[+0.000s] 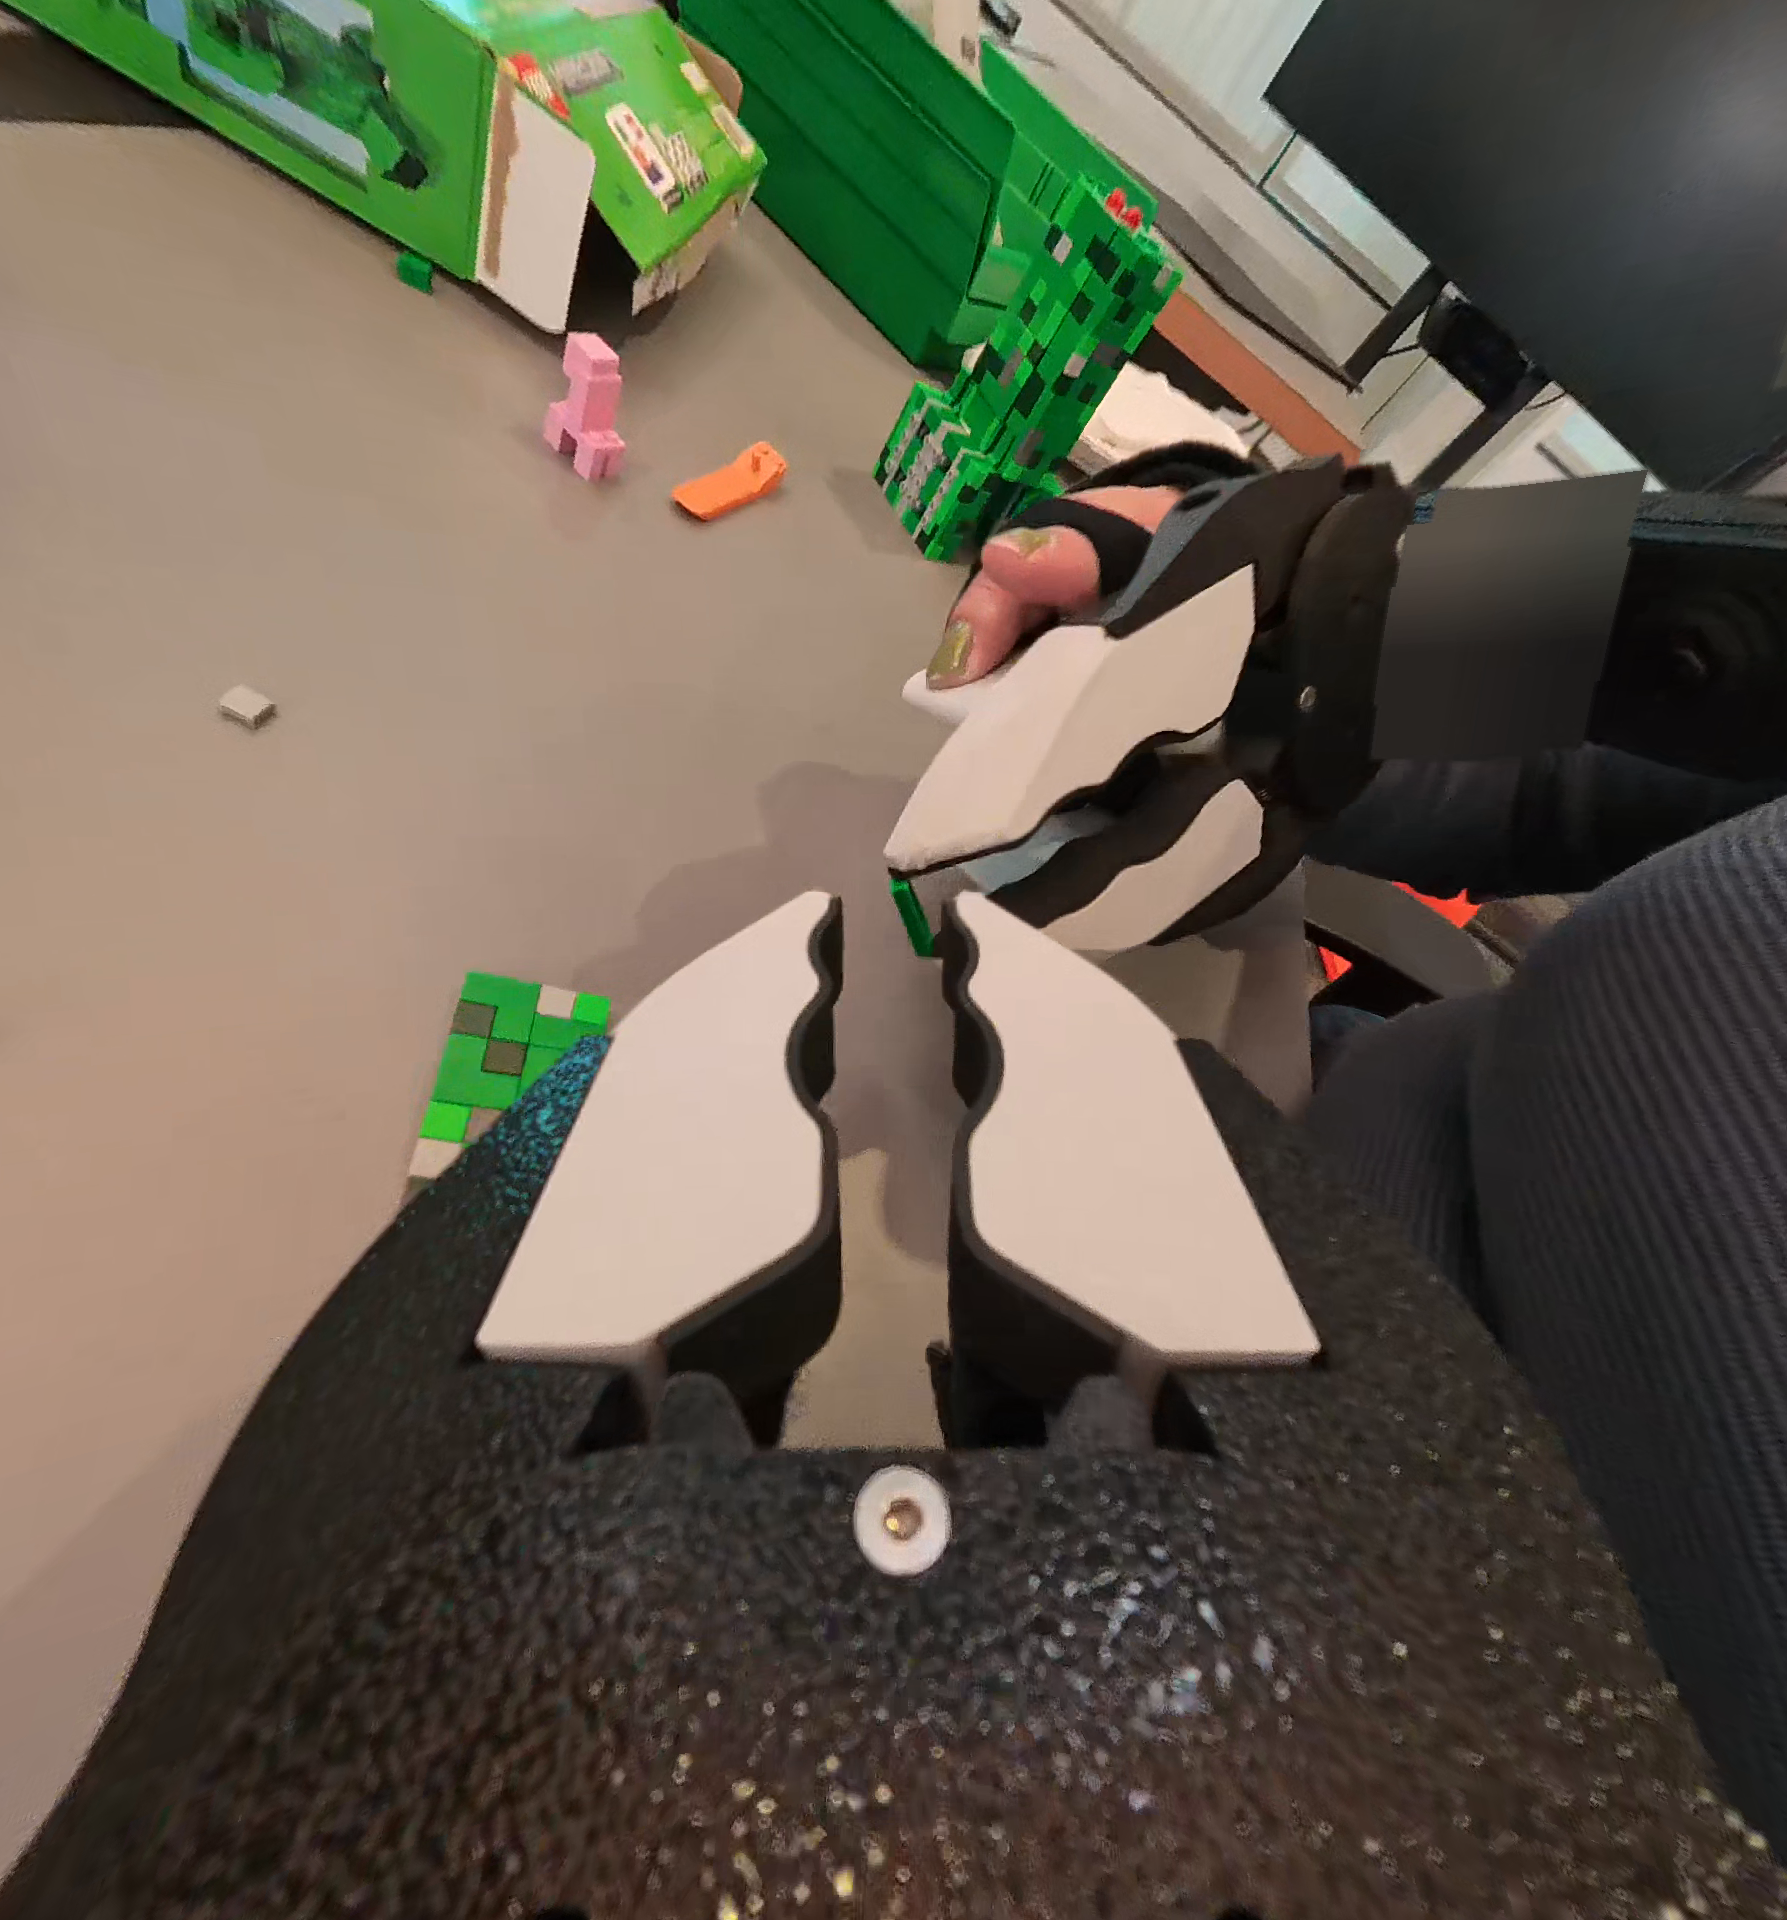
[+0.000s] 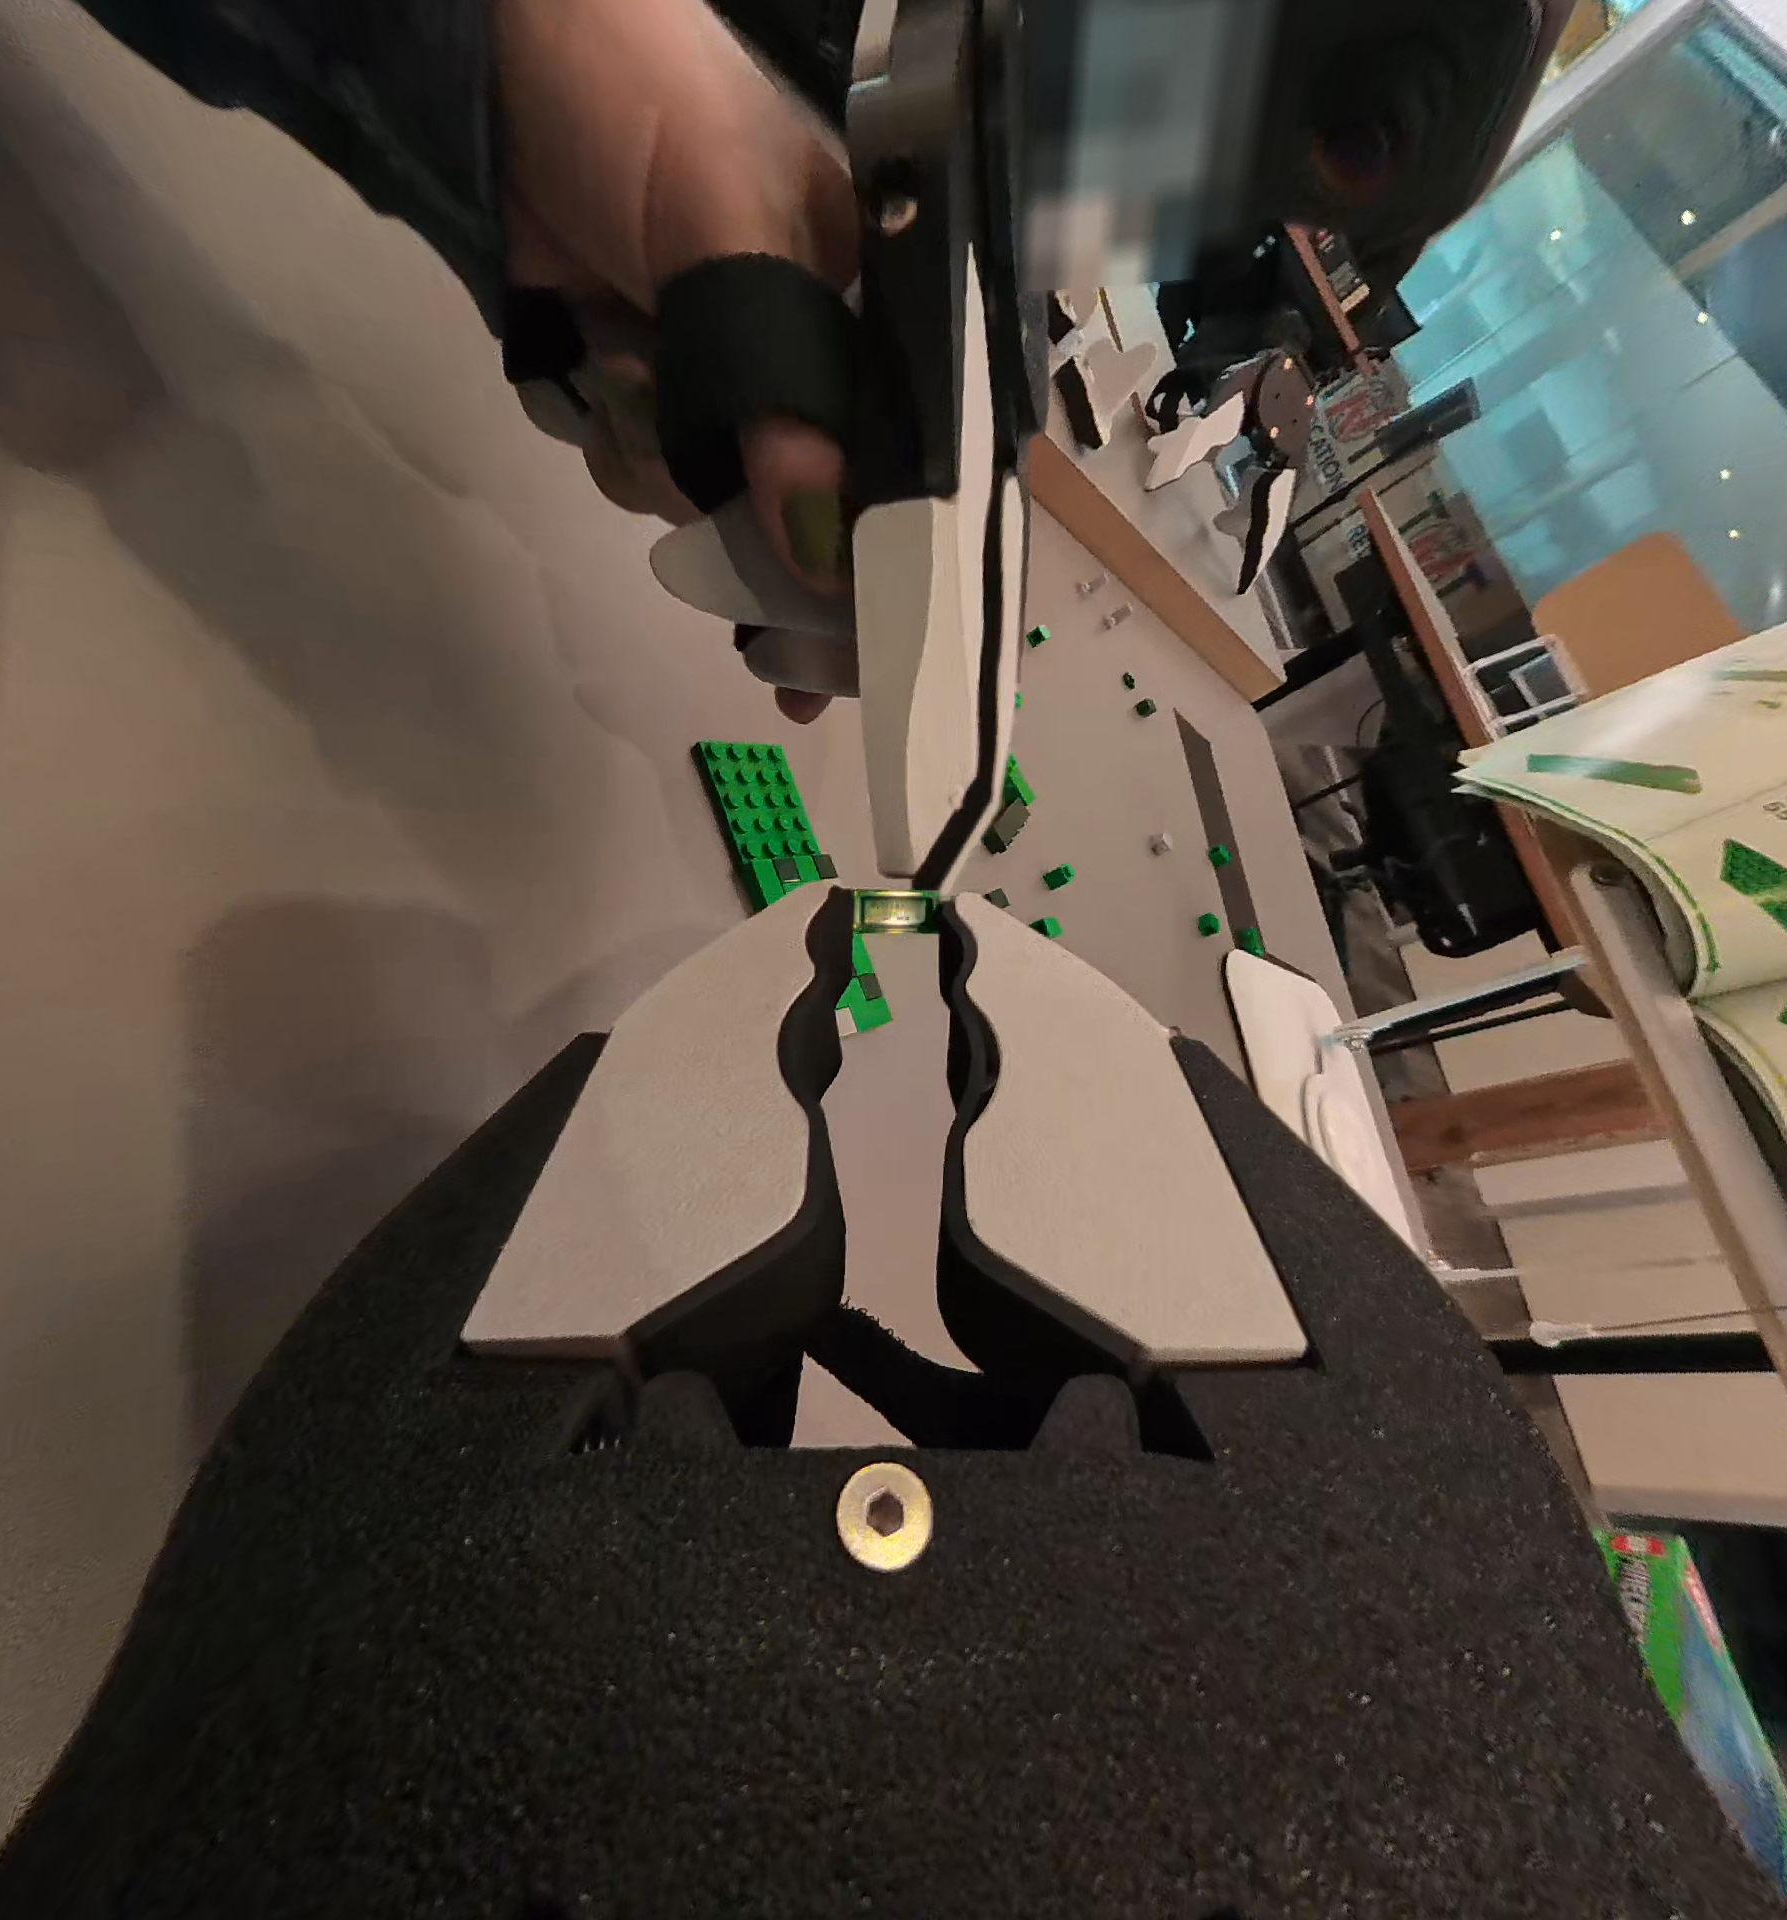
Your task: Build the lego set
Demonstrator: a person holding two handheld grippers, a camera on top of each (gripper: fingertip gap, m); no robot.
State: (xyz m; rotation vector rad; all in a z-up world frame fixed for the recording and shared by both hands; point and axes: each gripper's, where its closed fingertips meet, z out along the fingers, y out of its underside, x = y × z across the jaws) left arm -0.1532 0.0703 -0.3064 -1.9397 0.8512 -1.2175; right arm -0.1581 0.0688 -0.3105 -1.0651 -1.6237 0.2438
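Observation:
My right gripper (image 2: 892,906) is shut on a small green brick (image 2: 894,912), pinched between its fingertips above the table. In the left wrist view it (image 1: 936,881) comes in from the right with the same brick (image 1: 910,916). My left gripper (image 1: 894,906) is open with a narrow gap, and the brick sits just at its tips, near the right finger. In the right wrist view the left gripper (image 2: 920,878) reaches down from above, its tip at the brick. A tall green creeper build (image 1: 1034,374) stands at the back. A green tiled plate (image 1: 510,1049) lies under my left gripper.
A green set box (image 1: 369,135), a pink pig figure (image 1: 588,405), an orange brick separator (image 1: 728,488) and a grey tile (image 1: 247,707) lie on the grey table. A studded green plate (image 2: 759,805), loose small bricks (image 2: 1057,878), a white tray (image 2: 1294,1029) and an open instruction booklet (image 2: 1741,790) are to the right.

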